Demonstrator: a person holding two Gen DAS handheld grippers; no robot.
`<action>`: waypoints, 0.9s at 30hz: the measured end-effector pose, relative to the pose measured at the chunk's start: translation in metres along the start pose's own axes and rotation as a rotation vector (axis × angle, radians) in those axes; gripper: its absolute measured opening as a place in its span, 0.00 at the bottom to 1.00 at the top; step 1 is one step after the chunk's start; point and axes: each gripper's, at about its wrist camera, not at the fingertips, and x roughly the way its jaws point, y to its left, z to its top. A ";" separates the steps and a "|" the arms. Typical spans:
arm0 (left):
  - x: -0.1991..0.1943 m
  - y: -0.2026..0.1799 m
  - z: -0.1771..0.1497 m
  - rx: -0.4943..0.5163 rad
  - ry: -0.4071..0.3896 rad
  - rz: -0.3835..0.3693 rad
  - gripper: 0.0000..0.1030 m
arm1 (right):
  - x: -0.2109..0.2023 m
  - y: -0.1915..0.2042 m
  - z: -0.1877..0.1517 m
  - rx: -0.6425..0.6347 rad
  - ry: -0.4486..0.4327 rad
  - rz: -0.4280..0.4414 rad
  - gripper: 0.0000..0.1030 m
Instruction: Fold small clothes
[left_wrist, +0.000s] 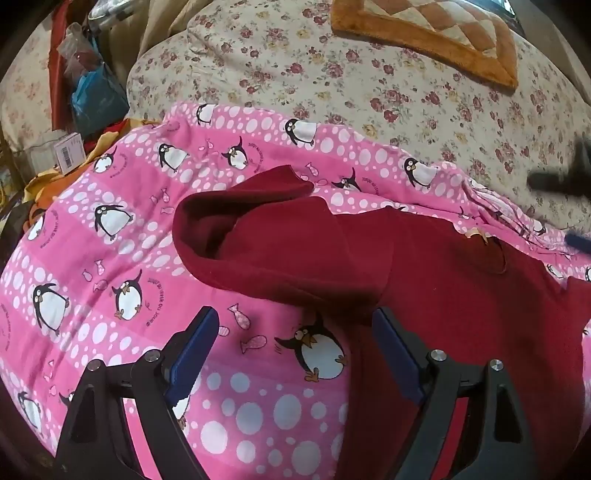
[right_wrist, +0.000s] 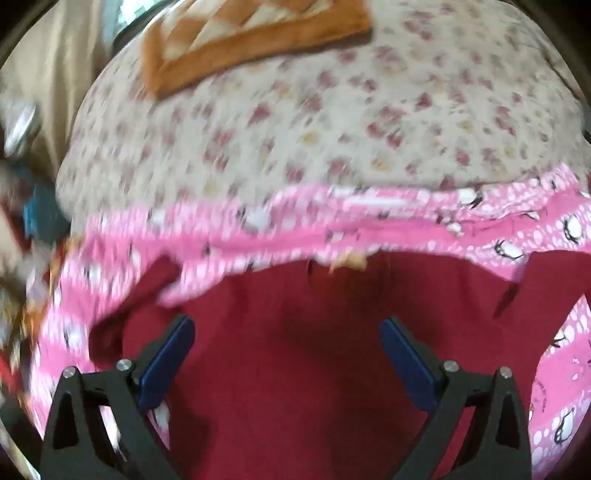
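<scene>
Your left gripper (left_wrist: 295, 321) stands with its blue-padded jaws wide apart and nothing between them, hanging over the pink cotton sheet printed with penguins and white dots (left_wrist: 110, 258). The dark red fleece garment (left_wrist: 314, 251), the piece to be folded, lies spread on that sheet. In your left wrist view its sleeve (left_wrist: 251, 206) is doubled back over the body, with the open cuff toward the left; one fingertip (left_wrist: 384, 325) sits just at the edge of the red cloth, and whether it touches you cannot tell.

Your right gripper (right_wrist: 288, 328) is likewise spread open and empty, directly above the broad middle of the dark red fleece garment (right_wrist: 295, 350). Only this view shows the garment's far side, where a small tan tag (right_wrist: 351, 261) sits at the neckline and another flap of red cloth (right_wrist: 546, 273) rises to the right. This view is blurred, so fine detail is lost.

Only the left wrist view shows the clutter beside the bed: a blue plastic bag (left_wrist: 96, 96) and a small white box with a barcode (left_wrist: 68, 151). It also catches a blurred dark shape at its right edge, too smeared to name. Both views share the cream floral quilt (left_wrist: 332, 85) and the orange-bordered patchwork mat (left_wrist: 436, 33) beyond the sheet.
</scene>
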 end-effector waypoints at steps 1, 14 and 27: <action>0.000 0.001 0.001 -0.004 0.000 -0.007 0.66 | -0.001 0.000 0.011 0.000 -0.021 -0.023 0.99; -0.002 0.004 0.004 -0.032 -0.015 -0.023 0.66 | -0.039 -0.004 0.036 -0.416 -0.273 -0.472 1.00; 0.001 0.001 0.000 -0.010 -0.007 0.004 0.66 | -0.020 -0.062 -0.090 -0.334 -0.029 -0.375 1.00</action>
